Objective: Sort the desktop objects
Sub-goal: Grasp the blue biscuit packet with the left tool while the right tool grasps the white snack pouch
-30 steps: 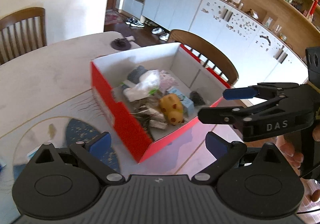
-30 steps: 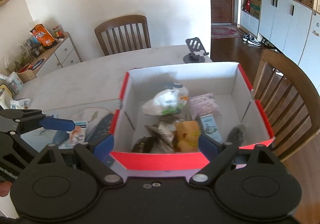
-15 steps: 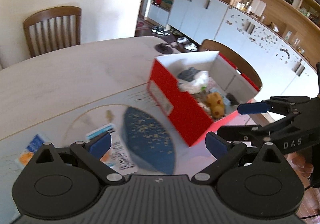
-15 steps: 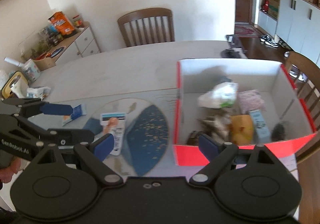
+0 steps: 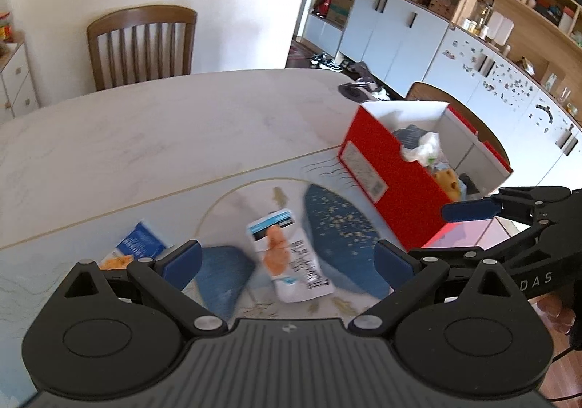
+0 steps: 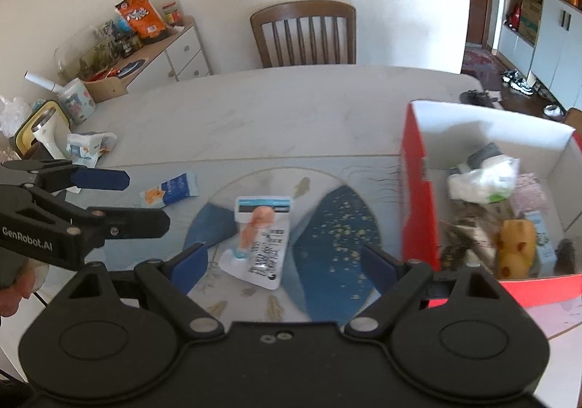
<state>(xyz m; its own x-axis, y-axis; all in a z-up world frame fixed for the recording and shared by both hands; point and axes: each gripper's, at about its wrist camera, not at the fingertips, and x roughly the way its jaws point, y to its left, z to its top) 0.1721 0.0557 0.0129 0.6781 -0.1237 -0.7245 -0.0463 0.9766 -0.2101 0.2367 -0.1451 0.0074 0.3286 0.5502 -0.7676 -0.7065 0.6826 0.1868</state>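
A white pouch with an orange figure (image 5: 287, 255) lies on the patterned mat (image 5: 338, 226), between my left gripper's open fingers (image 5: 287, 262). It also shows in the right wrist view (image 6: 260, 237), just ahead of my open right gripper (image 6: 283, 262). A small blue and orange packet (image 5: 136, 246) lies to its left, also seen in the right wrist view (image 6: 171, 188). The red box (image 5: 393, 186) with white inside holds several sorted items, among them a yellow toy (image 6: 514, 246) and a white bag (image 6: 483, 179). Both grippers are empty.
A wooden chair (image 5: 142, 44) stands at the table's far side. A black phone stand (image 5: 351, 90) sits near the far edge. At the table's left end are a white packet (image 6: 87, 148) and a handheld device (image 6: 43, 131). A cabinet with snacks (image 6: 145, 40) stands behind.
Both grippers have swung left, away from the red box, and now face the white pouch on the mat. Both stay open and empty.
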